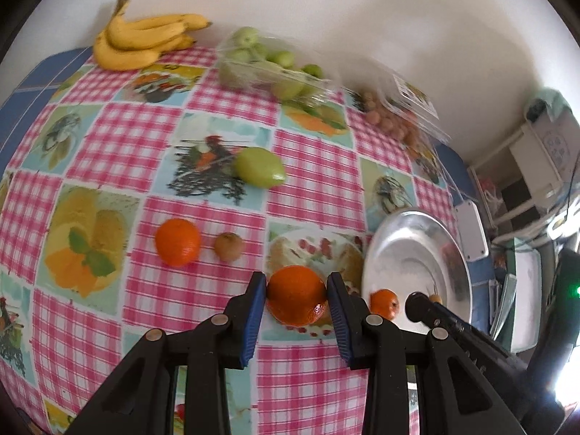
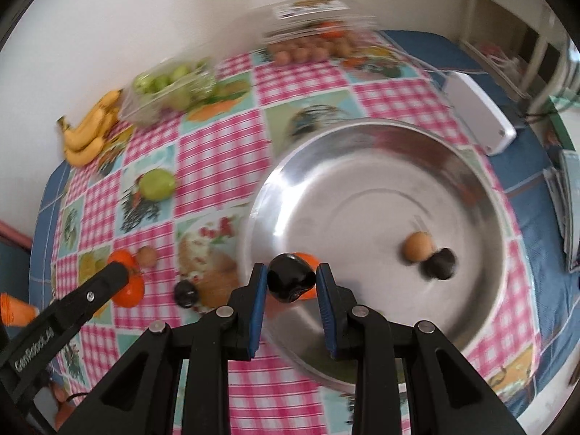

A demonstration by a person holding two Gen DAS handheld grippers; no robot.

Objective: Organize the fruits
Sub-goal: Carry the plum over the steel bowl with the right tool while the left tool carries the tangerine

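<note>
A table [image 1: 224, 123] under a pink-check fruit-print cloth is sitting against a white wall, with a steel bowl [image 2: 482, 195] at its right side. The main risk is looking like a collision: both tools are converging on the bowl, the right gripper [image 2: 290, 282] already over its near rim and the left gripper [image 1: 296, 302] just beside it, so they could clip each other or the rim and knock a fruit loose. Both views are smearing, so motion is likely adding to that. The plum is round and glossy, so it could squirt out of a light pinch; the orange could bounce into the brown fruit [image 2: 418, 247] and second plum [image 2: 440, 262] lying touching in the bowl and scatter them. The left gripper's fingers are pinching an orange [image 1: 295, 299] between the blue pads, closed down onto it. The right gripper's fingers are likewise clamping a dark plum [image 2: 290, 277], narrow gap, both pads touching. Still out on the cloth: another orange [image 1: 177, 242], a small brown fruit [image 1: 228, 247], a green mango [image 1: 259, 166], a loose plum [image 2: 186, 293]; bananas [image 1: 141, 41] are lying at the far edge.
</note>
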